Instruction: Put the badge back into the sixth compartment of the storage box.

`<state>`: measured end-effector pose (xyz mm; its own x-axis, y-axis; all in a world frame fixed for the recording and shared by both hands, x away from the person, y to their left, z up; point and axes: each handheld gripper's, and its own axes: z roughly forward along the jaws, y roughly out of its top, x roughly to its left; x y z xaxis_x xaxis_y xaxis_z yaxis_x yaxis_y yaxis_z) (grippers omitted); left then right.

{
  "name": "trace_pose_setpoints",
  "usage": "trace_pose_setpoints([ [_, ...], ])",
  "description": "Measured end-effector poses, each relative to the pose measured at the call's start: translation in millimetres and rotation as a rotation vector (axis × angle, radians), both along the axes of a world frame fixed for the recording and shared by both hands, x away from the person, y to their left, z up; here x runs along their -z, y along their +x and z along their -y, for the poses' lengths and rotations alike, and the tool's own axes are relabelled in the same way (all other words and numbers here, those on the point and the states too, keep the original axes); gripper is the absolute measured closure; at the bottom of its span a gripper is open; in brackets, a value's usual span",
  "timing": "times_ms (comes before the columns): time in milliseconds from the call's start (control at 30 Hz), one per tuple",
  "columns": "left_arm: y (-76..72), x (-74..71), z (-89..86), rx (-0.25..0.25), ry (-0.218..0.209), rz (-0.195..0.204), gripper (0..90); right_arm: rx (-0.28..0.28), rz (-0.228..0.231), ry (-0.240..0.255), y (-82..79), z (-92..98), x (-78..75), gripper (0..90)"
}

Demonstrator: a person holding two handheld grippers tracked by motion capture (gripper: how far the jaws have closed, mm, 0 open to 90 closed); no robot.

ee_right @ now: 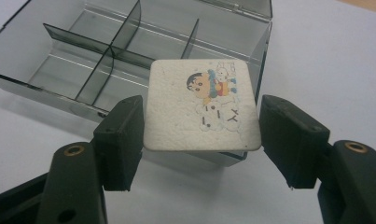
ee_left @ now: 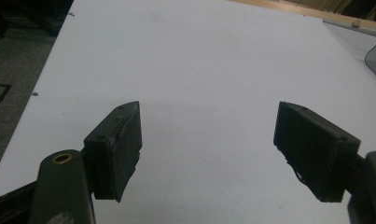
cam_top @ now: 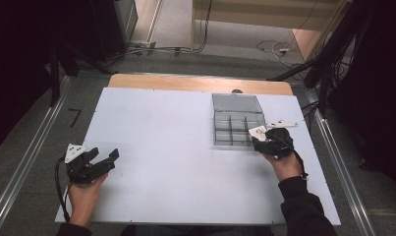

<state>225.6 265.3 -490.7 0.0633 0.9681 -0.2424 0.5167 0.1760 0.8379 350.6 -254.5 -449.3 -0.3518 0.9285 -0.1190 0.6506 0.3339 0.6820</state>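
A white square coaster [ee_right: 202, 107] printed with a cartoon figure sits between the jaws of my right gripper [ee_right: 202, 112], which is shut on its two side edges. It hangs tilted over the near right corner of a clear grey divided box [ee_right: 83, 60]. In the high view the coaster [cam_top: 258, 131] and right gripper [cam_top: 264, 138] are at the box's [cam_top: 237, 105] front right corner. My left gripper [cam_top: 103, 153] rests at the table's left side. Its jaws stand wide apart, open over bare white table [ee_left: 209, 116].
The box's compartments hold nothing, and its lid lies folded back toward the far side. The white table top [cam_top: 161, 147] has a wooden strip [cam_top: 200, 82] along its far edge. Cables lie on the floor beyond, and metal rails run along both sides.
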Motion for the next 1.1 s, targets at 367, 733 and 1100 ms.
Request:
trace_pose_setpoints([
  [367,0.3,0.2,0.1,0.000,0.002,-0.001,23.6,-0.006,-0.026,-0.058,11.8,-3.2,2.6,31.0],
  [733,0.2,0.0,-0.2,0.002,0.000,-0.001,23.6,-0.019,-0.042,-0.119,16.8,-7.9,1.8,31.0],
  [1100,0.4,0.2,0.1,0.002,0.001,-0.002,23.6,-0.035,-0.067,-0.126,19.2,-8.1,-0.3,31.0],
])
